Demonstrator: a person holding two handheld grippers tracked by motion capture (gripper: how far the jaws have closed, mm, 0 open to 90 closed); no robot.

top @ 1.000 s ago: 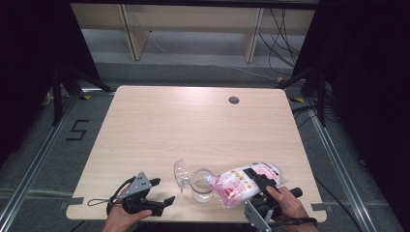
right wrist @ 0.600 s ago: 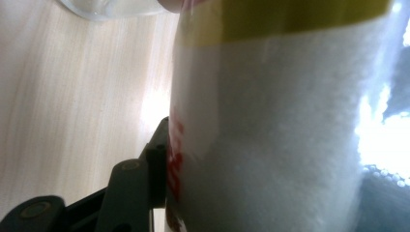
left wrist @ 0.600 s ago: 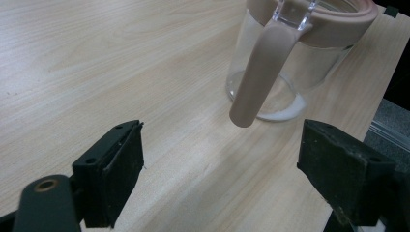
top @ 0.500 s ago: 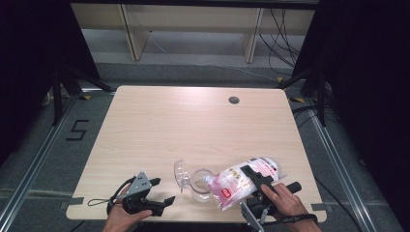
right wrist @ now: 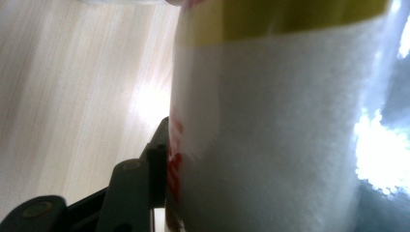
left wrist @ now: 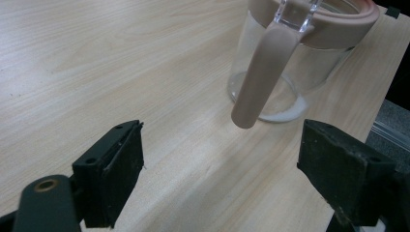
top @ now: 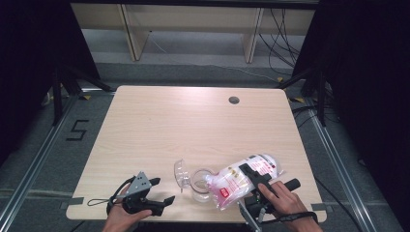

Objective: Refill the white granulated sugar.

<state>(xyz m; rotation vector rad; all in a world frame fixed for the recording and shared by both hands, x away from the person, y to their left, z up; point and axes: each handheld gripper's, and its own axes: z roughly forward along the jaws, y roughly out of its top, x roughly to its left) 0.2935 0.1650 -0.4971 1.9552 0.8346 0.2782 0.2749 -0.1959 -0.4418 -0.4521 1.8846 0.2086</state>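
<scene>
One crinkly plastic bag (top: 241, 181) — grainy white; round glass jar (top: 200, 180).

I see a pale wood-grain rectangular table (top: 159, 125) with a round dark cable hole (top: 234, 100) toward its upper right. Around it lies grey floor (top: 193, 72), with a black "5" marking (top: 77, 130) at left. Black curtains (top: 29, 58) flank both sides; a beige shelf unit (top: 193, 19) and loose cables (top: 280, 34) stand along the top.

Light wooden table (top: 159, 125) under glass jar (top: 199, 183), perhaps lid (top: 180, 173).
</scene>
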